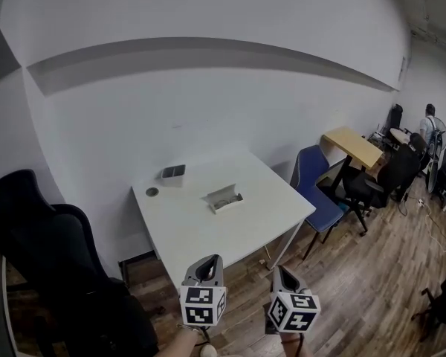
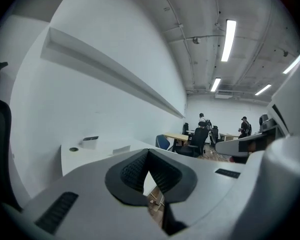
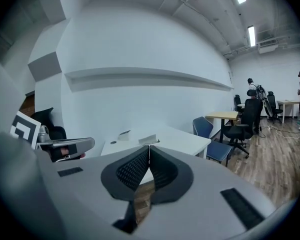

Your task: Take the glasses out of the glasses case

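Observation:
A light-coloured glasses case (image 1: 224, 198) lies open near the middle of the white table (image 1: 260, 229). What it holds is too small to make out. The case also shows in the left gripper view (image 2: 121, 149) and the right gripper view (image 3: 147, 140). Both grippers hover side by side in front of the table's near edge, well short of the case. My left gripper (image 1: 210, 260) has its jaws pressed together with nothing between them (image 2: 148, 152). My right gripper (image 1: 281, 269) is likewise shut and empty (image 3: 149, 147).
A small dark box (image 1: 173, 172) and a round dark spot (image 1: 152, 192) sit at the table's far left. A black office chair (image 1: 37, 236) stands left of the table and a blue chair (image 1: 320, 192) to its right. Farther right are a wooden desk (image 1: 353, 146) and people.

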{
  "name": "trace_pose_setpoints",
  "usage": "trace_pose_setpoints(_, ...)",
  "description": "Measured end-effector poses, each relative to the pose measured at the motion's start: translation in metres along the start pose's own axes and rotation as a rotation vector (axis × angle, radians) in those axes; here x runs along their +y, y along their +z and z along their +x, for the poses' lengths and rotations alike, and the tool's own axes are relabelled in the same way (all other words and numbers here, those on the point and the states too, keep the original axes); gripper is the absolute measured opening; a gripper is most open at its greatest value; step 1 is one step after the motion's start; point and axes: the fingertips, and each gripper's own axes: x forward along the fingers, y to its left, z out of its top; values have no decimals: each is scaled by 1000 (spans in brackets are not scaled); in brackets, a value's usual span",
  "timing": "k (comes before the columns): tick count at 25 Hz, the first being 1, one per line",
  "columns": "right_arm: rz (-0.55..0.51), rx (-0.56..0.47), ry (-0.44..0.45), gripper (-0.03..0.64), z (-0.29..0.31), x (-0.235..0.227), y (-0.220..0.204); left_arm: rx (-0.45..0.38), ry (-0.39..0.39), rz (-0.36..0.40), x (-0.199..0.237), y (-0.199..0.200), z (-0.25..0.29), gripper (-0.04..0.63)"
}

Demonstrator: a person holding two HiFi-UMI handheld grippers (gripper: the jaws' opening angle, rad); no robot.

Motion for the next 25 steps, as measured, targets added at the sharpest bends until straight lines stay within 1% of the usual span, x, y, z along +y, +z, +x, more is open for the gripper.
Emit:
trace_pose_setpoints(5,19,10,-13,32,37,-10,6,15,4,9,17,2,32,6)
trace_pose_setpoints(13,44,49,-19,32,76,-18,5,65,15,4,38,-5,65,6)
trace_pose_setpoints(17,44,62,-18,32,97,-27,6,70,21,3,43,-7,83,6)
trace_pose_setpoints(22,35,60,11,32,139,-35,16,73,69,-14,61,-11,109,6)
trace_pose_setpoints(25,23,52,56,32,176,-33,25,64,115,-21,78,-10,128,6)
